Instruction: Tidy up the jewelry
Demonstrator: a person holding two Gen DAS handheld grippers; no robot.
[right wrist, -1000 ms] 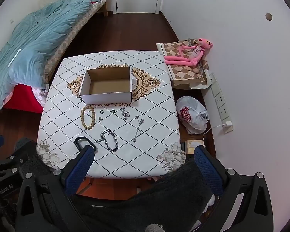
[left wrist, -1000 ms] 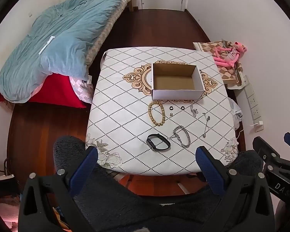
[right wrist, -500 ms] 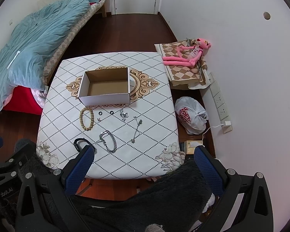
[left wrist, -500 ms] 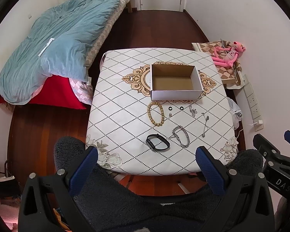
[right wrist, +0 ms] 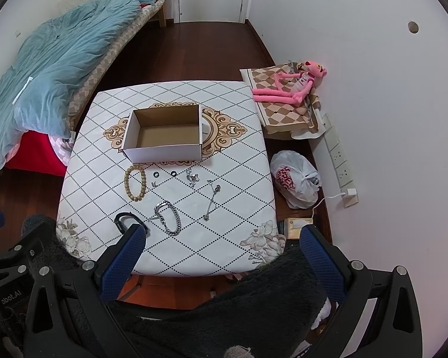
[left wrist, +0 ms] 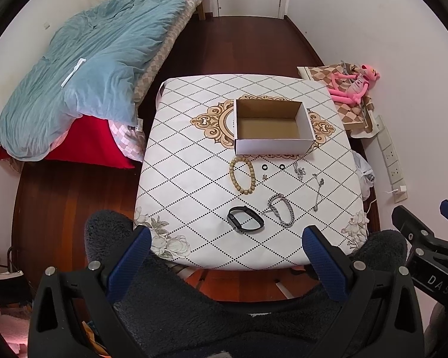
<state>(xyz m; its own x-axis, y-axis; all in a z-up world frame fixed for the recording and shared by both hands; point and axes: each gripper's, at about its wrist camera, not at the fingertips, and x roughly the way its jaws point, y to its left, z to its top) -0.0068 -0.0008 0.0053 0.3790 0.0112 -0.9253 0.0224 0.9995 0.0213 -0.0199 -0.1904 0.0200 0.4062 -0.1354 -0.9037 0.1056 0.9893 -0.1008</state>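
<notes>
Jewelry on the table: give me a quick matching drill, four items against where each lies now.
Items
1. wooden bead bracelet
2. black band
3. silver chain bracelet
4. cardboard box

Places
A. on the table's centre medallion, empty
B. nearest the front edge, left of the silver chain
C. just in front of the box's left corner
D. right of the black band

Pairs: 1-C, 2-B, 3-D, 4-A

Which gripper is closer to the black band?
Left, though barely. The black band lies straight ahead of the left gripper; the right gripper sits further right, with the band past its left finger.
</notes>
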